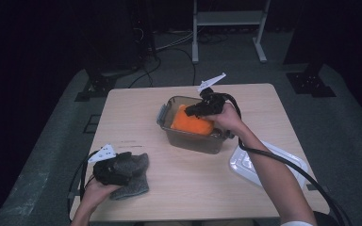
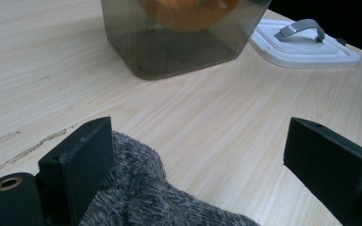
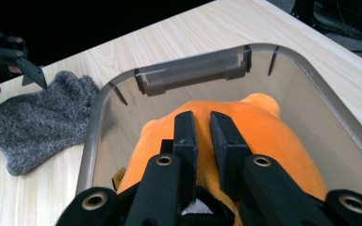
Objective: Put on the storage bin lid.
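**Pinching an orange plush toy inside the clear bin**

Gripping from above, the right gripper (image 3: 202, 129) has its two black jaws drawn nearly together, and a fold of the orange plush toy (image 3: 268, 136) is caught between them. The toy sits inside the clear plastic bin (image 1: 191, 139), which stands near the middle of the wooden table (image 1: 136, 106); in the high view the right gripper (image 1: 199, 110) is at the bin's top, over the toy (image 1: 191, 123).

At the table's near left corner, the left gripper (image 2: 198, 155) has its jaws spread wide. One jaw touches the grey knitted glove (image 2: 146, 197) that lies flat on the table; the other jaw stands well clear of it, so nothing is clamped. A white lid (image 1: 264, 162) with a grey handle lies just right of the bin.
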`<state>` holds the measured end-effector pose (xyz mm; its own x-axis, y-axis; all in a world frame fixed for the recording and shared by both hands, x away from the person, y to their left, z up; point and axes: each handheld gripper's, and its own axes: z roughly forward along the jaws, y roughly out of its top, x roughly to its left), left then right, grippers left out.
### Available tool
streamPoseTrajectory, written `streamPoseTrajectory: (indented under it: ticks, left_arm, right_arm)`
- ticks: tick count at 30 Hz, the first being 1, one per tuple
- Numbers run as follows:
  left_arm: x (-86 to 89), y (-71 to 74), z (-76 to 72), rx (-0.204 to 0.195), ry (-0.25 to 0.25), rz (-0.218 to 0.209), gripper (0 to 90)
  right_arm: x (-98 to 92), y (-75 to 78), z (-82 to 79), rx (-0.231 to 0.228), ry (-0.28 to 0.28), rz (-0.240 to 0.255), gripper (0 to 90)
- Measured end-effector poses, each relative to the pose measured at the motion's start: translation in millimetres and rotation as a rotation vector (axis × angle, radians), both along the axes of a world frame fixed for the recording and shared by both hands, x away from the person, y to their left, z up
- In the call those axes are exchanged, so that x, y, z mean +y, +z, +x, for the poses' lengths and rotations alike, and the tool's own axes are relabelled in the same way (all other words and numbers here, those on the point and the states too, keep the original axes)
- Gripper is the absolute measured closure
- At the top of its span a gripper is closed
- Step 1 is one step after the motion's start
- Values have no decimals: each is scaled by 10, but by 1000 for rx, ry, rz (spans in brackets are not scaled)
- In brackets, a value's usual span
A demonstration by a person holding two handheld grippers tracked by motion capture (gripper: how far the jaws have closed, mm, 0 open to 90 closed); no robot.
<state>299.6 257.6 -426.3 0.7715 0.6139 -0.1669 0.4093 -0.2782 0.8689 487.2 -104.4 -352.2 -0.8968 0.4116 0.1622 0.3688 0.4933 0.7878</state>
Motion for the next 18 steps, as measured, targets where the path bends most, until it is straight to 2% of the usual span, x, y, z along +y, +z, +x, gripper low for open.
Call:
streamPoseTrajectory:
  ticks: [18]
  left_arm:
    - [-1,-8,7,4,-4,1,88]
  right_arm:
    - [38,-59,19,29,2,-41,790]
